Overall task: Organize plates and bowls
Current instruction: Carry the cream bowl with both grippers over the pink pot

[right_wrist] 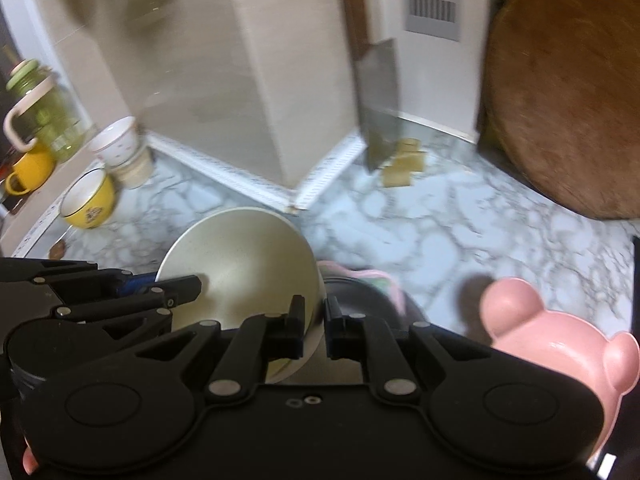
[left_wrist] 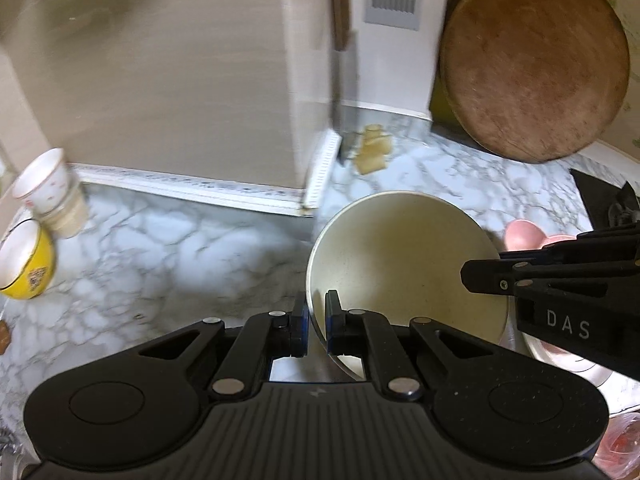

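A cream bowl [left_wrist: 404, 264] is held tilted above the marble counter [left_wrist: 168, 248], gripped on both sides. My left gripper [left_wrist: 316, 320] is shut on its near left rim. My right gripper [right_wrist: 315, 330] is shut on its right rim [right_wrist: 316, 312]; it enters the left wrist view from the right [left_wrist: 484, 280]. The bowl also shows in the right wrist view [right_wrist: 240, 264]. A pink bear-shaped plate [right_wrist: 560, 340] lies at the lower right. A yellow bowl [left_wrist: 24, 264] and stacked white cups [left_wrist: 48, 188] stand at the left.
A round wooden cutting board [left_wrist: 536, 64] leans on the wall at the right. A cleaver [right_wrist: 378, 120] hangs by the beige pillar [left_wrist: 180, 72]. A green jar [right_wrist: 44, 112] and a yellow mug [right_wrist: 28, 168] stand far left. A dark pan [right_wrist: 360, 300] sits beneath the bowl.
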{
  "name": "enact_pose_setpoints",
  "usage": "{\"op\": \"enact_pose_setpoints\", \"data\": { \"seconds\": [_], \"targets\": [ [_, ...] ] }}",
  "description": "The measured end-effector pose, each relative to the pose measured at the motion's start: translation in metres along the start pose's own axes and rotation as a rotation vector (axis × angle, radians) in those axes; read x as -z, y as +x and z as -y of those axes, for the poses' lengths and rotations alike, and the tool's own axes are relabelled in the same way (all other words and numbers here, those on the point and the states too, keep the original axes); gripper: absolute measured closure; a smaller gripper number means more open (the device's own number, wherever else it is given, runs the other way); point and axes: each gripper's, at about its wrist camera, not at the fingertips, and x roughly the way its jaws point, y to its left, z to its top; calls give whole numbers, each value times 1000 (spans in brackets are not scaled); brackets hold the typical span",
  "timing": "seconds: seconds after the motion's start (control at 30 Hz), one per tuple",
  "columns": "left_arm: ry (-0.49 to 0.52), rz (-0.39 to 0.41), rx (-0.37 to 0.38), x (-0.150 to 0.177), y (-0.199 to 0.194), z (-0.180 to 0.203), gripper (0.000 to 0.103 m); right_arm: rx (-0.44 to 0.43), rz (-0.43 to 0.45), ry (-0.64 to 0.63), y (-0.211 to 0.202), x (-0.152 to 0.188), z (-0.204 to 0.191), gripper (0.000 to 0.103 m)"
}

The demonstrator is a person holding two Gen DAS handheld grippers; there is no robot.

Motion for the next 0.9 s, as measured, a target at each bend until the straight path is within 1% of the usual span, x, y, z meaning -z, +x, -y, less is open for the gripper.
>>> {"op": "enact_pose_setpoints", "data": {
  "seconds": [0.1,0.3,0.6,0.8,0.9],
  "targets": [
    [16,-22,6,-4,11,13,96,16,-11,21,3,1,16,93],
    [39,-76,8,-5,28,26,96,25,-47,27,13,6,33,92],
    [100,-150,-35,0,52,41,96,19,-117,23,34,14,44,92],
    [142,-157,-68,2,57,47,96,16,-142,14,42,17,45,92],
    [164,-174,-85,4,63,50,96,11,-149,13,45,17,46,92]
  ]
}}
